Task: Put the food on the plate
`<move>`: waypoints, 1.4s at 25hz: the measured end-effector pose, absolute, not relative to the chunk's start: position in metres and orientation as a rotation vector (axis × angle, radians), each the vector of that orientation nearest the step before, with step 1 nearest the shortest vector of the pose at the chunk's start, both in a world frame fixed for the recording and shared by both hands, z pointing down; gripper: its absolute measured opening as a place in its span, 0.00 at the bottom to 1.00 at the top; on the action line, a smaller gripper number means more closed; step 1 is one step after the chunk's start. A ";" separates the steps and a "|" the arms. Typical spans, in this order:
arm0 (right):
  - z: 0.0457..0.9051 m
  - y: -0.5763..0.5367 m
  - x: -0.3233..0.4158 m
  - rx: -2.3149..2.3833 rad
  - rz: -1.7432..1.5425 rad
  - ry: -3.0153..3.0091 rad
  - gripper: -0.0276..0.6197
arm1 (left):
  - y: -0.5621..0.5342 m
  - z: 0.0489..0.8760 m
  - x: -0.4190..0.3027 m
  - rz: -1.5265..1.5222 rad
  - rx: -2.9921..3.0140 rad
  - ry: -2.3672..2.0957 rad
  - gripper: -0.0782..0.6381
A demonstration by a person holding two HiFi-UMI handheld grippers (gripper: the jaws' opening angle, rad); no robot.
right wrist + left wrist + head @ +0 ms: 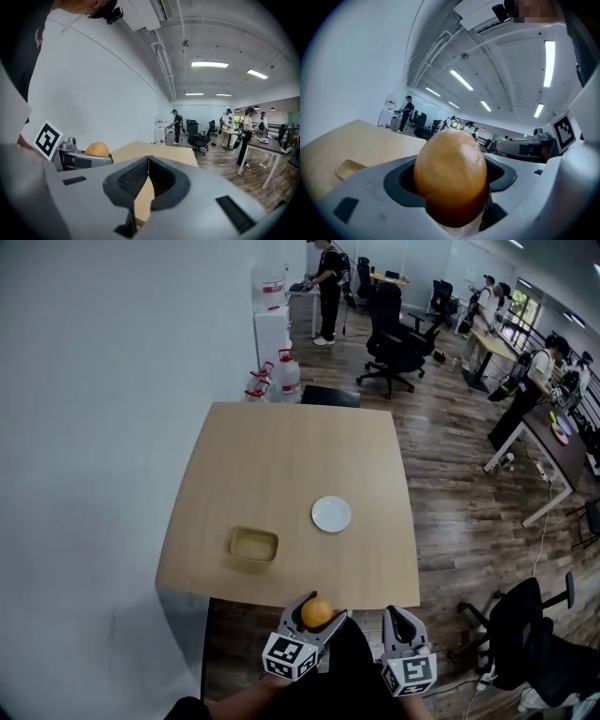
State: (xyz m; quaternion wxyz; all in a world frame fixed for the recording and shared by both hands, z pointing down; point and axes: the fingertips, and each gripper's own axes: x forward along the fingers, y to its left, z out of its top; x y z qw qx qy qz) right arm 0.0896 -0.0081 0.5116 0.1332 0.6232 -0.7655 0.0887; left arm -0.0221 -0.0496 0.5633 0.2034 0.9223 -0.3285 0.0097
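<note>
The jaws of my left gripper (316, 607) clasp a smooth orange-brown egg-shaped fruit (450, 174) at its girth, just short of the light wooden counter (281, 460) — well apart from the small round white plate (331, 514). It looks light, firm and slippery, so the middle is the place to hold it, gently. My right gripper (401, 619) has its jaws touching, empty.

Food (318, 613): one smooth, orange-brown, egg-shaped piece, clamped between the left tongs (320, 618), narrow end up, held just off the near edge of the table (281, 465). Plate (331, 514): small, round, white, flat on the table right of centre, well apart from the food.
</note>
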 end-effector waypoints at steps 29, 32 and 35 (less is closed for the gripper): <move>0.558 -0.236 0.139 1.509 0.418 -2.448 0.14 | -0.307 0.674 0.045 0.311 2.318 -1.142 0.57; 0.565 -0.247 0.139 1.477 0.443 -2.456 0.14 | -0.322 0.692 0.047 0.329 2.265 -1.140 0.57; 0.571 -0.257 0.137 1.446 0.464 -2.467 0.14 | -0.336 0.710 0.047 0.380 2.253 -1.153 0.57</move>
